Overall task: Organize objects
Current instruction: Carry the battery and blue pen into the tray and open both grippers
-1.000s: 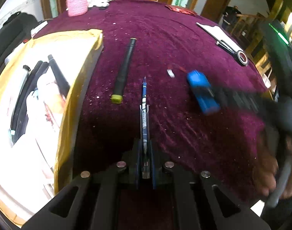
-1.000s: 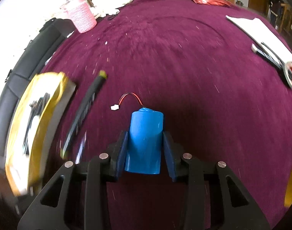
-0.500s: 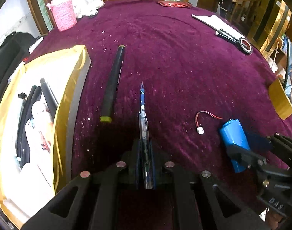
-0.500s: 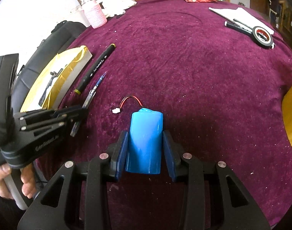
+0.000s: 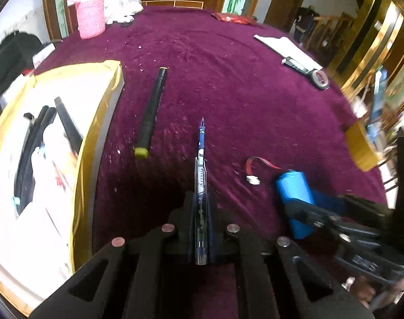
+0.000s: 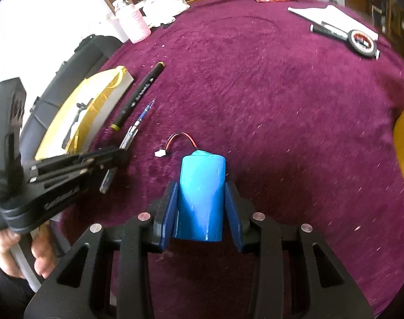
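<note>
Pen [image 5: 201, 186] clenched lengthwise in left tongs [image 5: 201, 212], angled down; battery [image 6: 202, 199] gripped by right tongs [image 6: 203, 207], likewise tilted, just beside.

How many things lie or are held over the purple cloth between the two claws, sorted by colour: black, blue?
Black: 1, the marker on the cloth.
Blue: 2, the pen in the left claw and the battery in the right claw.
Total: 3
</note>
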{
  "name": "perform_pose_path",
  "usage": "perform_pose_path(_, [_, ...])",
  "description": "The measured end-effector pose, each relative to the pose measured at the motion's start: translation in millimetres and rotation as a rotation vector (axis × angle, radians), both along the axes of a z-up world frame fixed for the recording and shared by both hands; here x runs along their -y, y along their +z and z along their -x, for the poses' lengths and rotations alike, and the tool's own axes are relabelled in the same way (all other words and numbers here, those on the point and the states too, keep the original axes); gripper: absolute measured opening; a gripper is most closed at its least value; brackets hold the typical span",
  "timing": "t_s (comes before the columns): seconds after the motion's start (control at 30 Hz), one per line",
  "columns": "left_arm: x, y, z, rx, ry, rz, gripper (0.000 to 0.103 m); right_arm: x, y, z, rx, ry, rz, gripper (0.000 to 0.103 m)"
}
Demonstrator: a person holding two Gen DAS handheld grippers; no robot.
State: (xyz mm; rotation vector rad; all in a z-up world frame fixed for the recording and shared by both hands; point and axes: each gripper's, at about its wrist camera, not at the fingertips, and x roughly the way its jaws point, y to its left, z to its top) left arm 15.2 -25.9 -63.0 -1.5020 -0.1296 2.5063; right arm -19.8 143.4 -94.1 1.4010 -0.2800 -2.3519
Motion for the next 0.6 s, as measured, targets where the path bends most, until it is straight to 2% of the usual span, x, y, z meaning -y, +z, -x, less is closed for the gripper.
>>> perform_pose_path(0.17, [15.3,18.5,-22.3,-0.027,0.022,-0.077,0.006,2.3,-3.2,-3.3,0.033,-0.002,0.092,0.035])
perform_pose_path(0.23, [19.7,25.1,-29.8,-0.047,0.023,-0.085,0.006,5.8,-2.4,-4.6,0.022,-0.004,0.071,0.035])
perform_pose_path(0.43, [43.8,46.3,-50.5,-0.098,0.059,-0.157,0.006,28.3,1.6,-8.9,-0.039,0.029,-0.084,0.036])
perform_pose_path(0.47, [51.9,50.4,-55.3,-0.111,0.074,-0.175,0.006,26.0,1.3,-7.0,-0.033,0.027,-0.066,0.036])
perform_pose_path(0.6, [77.4,59.2,-64.9,-0.144,0.122,-0.197,0.006,2.7,-4.2,2.9,0.039,-0.01,0.108,0.035])
